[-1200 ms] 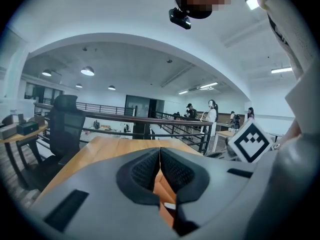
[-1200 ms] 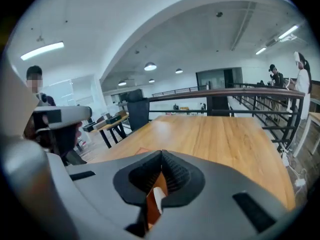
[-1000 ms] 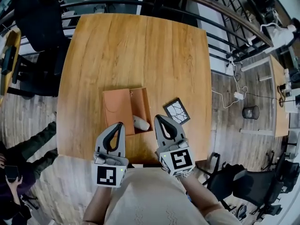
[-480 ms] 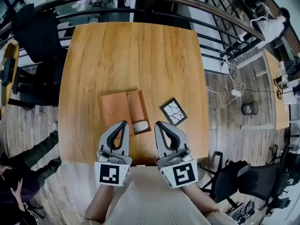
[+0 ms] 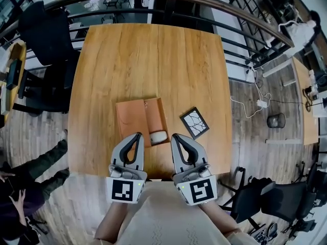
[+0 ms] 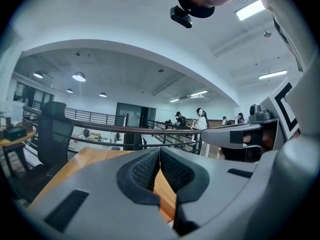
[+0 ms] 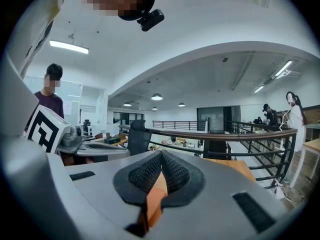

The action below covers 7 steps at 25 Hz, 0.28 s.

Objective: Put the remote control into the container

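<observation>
Evidently the job looks done, or nearly; the left tool (image 5: 137,137) hovers at the near edge of the tabletop (image 5: 153,60), its jaws pressed together on nothing, the wood showing below them in its own view; just ahead and to its right sits the tan two-compartment container (image 5: 130,119), and the white remote control (image 5: 158,137) lies in the near end of its right compartment, long axis seemingly crosswise; the remote control sits between the two tips and slightly forward, about equally near each; the right tool (image 5: 175,137) is likewise closed and empty; farther right a dark crack-patterned square (image 5: 194,122) lies apart.
</observation>
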Tool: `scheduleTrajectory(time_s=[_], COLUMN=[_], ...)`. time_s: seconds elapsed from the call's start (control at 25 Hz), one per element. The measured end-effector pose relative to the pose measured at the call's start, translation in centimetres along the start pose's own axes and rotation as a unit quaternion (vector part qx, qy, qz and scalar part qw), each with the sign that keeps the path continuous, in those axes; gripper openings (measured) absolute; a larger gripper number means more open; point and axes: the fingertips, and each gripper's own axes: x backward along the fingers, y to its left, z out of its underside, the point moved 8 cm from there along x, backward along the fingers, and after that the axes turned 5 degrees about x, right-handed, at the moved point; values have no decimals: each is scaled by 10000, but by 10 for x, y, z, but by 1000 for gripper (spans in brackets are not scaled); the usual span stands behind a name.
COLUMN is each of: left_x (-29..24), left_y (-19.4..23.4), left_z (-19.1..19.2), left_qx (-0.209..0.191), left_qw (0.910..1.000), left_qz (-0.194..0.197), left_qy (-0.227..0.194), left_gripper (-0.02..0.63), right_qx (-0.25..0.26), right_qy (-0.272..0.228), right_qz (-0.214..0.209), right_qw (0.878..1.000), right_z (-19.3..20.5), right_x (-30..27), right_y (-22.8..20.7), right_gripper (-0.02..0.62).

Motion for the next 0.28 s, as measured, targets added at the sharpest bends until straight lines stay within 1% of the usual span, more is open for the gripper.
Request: scheduleTrajectory(time_s=[0.16, 0.28], left_x=[0, -2], left_y=[3, 6], left_z=[2, 5], left_qx=[-4, -14], left_qw=[10000, 10000], left_qz=[-12, 19], left_qy=[22, 58], left_gripper=[14, 14], right_qx=[-218, -35], right_qy=[-208, 17], right_qz=[106, 22], right_qw=[9995, 10000], right_z=[-3, 6], right_x=[-6, -6], right_y=[1, 0], right_gripper=[18, 18])
